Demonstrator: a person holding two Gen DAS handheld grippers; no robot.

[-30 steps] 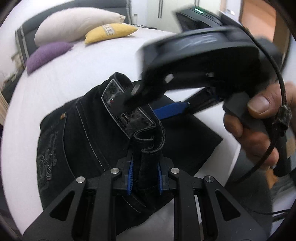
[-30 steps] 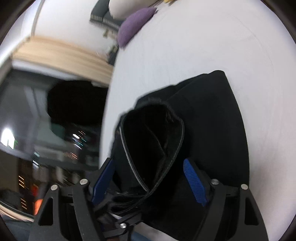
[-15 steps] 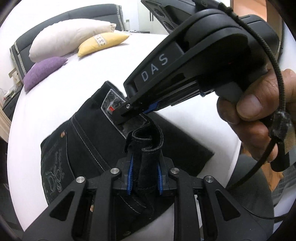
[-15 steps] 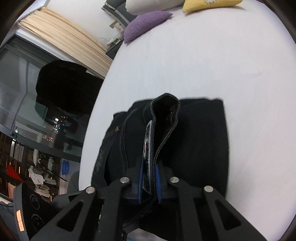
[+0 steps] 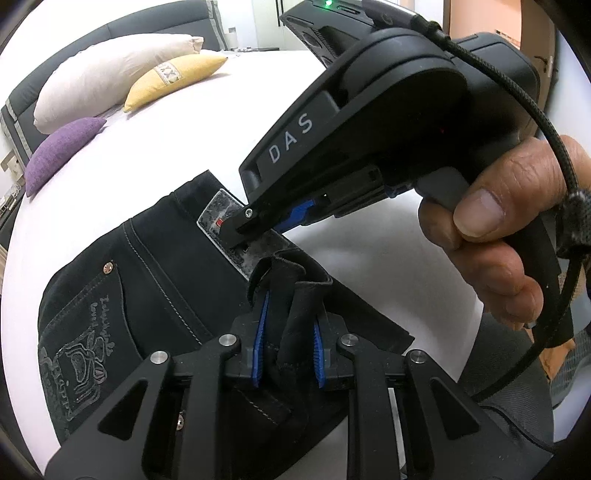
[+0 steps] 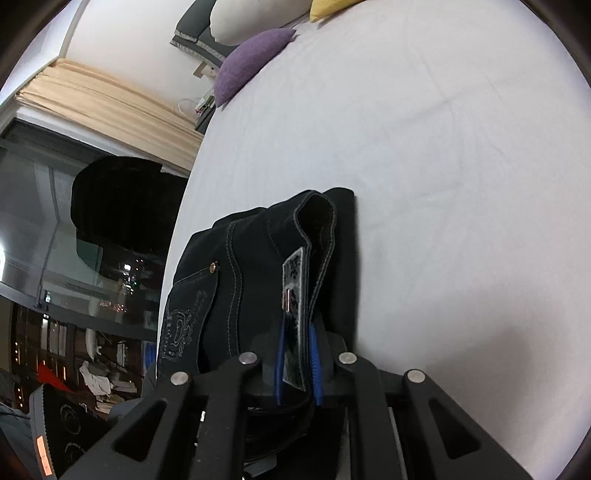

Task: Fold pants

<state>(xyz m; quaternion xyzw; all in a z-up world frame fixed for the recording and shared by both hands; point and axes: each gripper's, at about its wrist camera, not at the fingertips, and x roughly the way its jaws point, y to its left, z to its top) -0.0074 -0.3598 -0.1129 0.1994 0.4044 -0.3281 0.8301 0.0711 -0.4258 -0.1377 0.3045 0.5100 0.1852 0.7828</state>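
Pants of black denim [image 5: 155, 280] lie already doubled on the white bed [image 6: 424, 129]; my left gripper [image 5: 288, 350] and right gripper [image 6: 297, 365] jaws clamp their waistband, final fold pending.

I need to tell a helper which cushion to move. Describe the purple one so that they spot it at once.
On the white bed, look to the head end, where three cushions lie by the dark headboard. The purple cushion is the smallest and sits nearest the bed's edge, beside the big cream pillow and the yellow cushion.
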